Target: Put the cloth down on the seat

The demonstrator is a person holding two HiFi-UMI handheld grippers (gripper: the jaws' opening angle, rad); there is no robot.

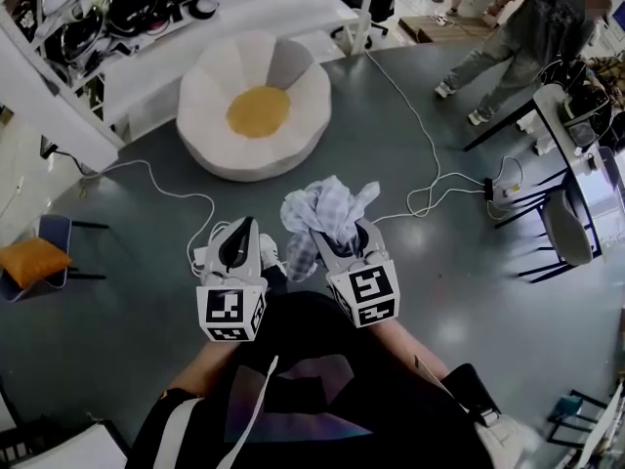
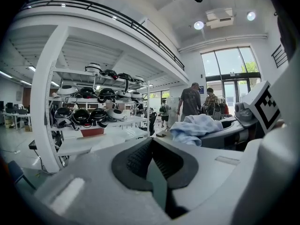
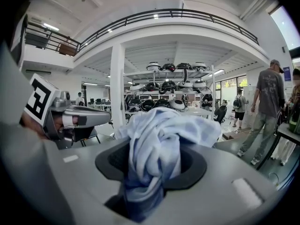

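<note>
The seat (image 1: pixel 209 98) is a low white daisy-shaped cushion with a yellow centre, standing on the grey floor ahead of both grippers. The cloth (image 1: pixel 328 210) is a crumpled pale blue-and-white checked piece. My right gripper (image 1: pixel 339 234) is shut on it, and the bunch stands up out of the jaws, well short of the seat. In the right gripper view the cloth (image 3: pixel 157 135) fills the space between the pads. My left gripper (image 1: pixel 239 227) hangs level beside it, shut, with nothing held; its pads (image 2: pixel 136 159) meet at the tip. The cloth (image 2: pixel 194 125) also shows to its right.
White cables (image 1: pixel 430 179) run across the floor to a power strip (image 1: pixel 491 190). A person (image 1: pixel 518 37) walks at the top right. Black-legged furniture (image 1: pixel 576 213) stands at the right, a chair with an orange cushion (image 1: pixel 32 260) at the left, and helmet shelves (image 1: pixel 117 8) behind the seat.
</note>
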